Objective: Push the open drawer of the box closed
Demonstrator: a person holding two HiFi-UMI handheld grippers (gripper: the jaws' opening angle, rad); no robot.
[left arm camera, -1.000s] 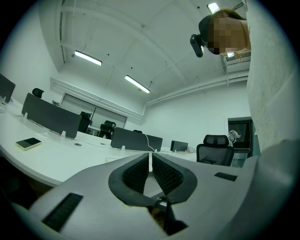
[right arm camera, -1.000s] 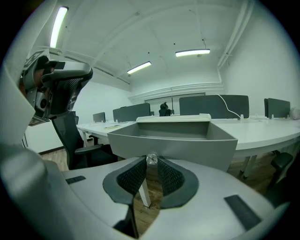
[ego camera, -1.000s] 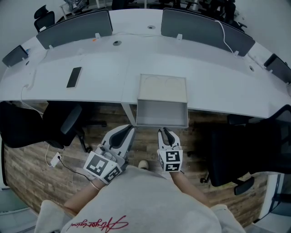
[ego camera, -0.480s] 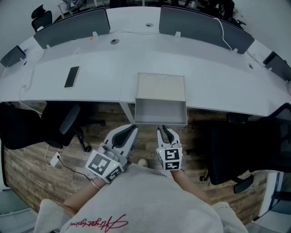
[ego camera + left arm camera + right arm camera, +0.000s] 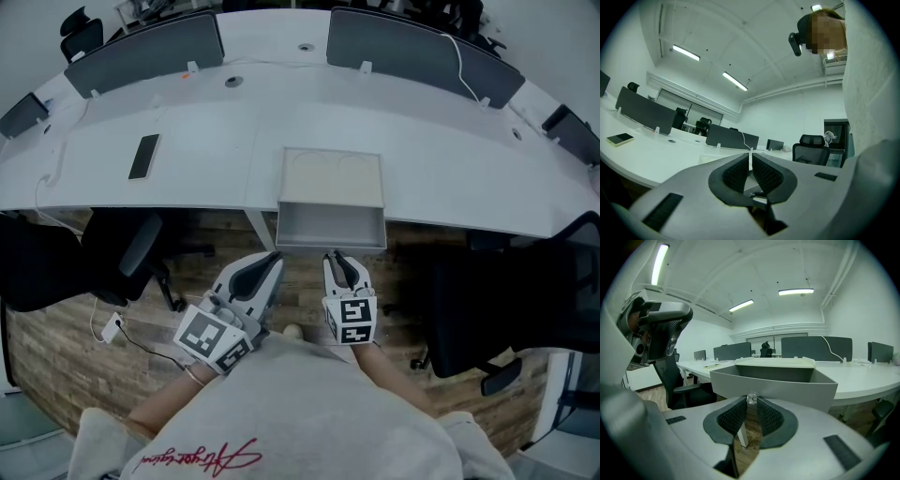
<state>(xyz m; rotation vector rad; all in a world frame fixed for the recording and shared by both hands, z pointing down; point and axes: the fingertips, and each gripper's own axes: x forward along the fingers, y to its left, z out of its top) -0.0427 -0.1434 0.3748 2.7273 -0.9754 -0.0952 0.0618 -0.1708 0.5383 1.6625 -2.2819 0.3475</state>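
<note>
Right tongs (image 5: 330, 255) closed, empty | left tongs (image 5: 274, 255) closed, empty | just short of open drawer (image 5: 331, 228) front, right nearer | push straight toward box (image 5: 334, 178)

On the desk (image 5: 450, 169), at its near edge, the box (image 5: 334, 175); out of its front, over the floor, the open drawer (image 5: 331, 228). Just before the drawer, apart from it, left gripper (image 5: 272, 258) and right gripper (image 5: 331, 256), side by side. Well left on the desk, a phone (image 5: 142, 156). Under the desk at left, a chair (image 5: 131, 253).
</note>
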